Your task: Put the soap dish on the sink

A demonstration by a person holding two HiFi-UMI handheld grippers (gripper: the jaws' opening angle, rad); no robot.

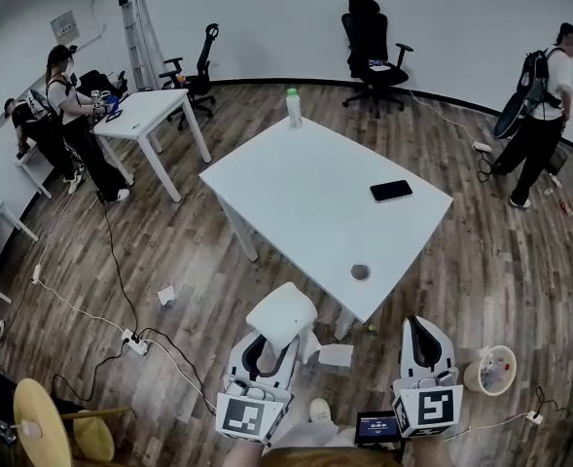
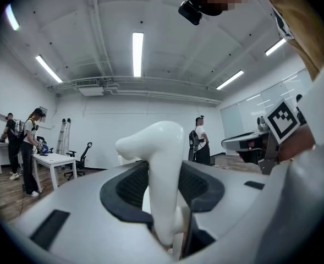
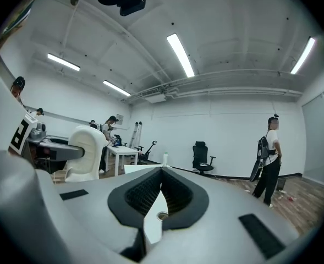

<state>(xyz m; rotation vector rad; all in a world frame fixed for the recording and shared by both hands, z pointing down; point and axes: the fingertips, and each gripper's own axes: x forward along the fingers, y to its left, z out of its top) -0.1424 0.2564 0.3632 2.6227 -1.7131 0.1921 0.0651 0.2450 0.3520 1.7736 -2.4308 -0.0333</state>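
Note:
The soap dish (image 1: 281, 314) is a smooth white curved piece held low in the head view. My left gripper (image 1: 269, 346) is shut on it, above the wooden floor just short of the white table (image 1: 305, 193). In the left gripper view the soap dish (image 2: 163, 164) stands upright between the dark pads (image 2: 128, 186), which press on both its sides. My right gripper (image 1: 420, 334) hangs beside it to the right, shut and empty; its pads (image 3: 145, 194) meet at the tip. From the right gripper view the soap dish (image 3: 88, 150) shows at left. No sink is in view.
On the table lie a black phone (image 1: 391, 190), a bottle (image 1: 293, 107) at the far corner and a small round thing (image 1: 360, 272) near the front edge. A white bucket (image 1: 490, 370) and cables lie on the floor. Office chairs, a second table (image 1: 145, 110) and people stand farther off.

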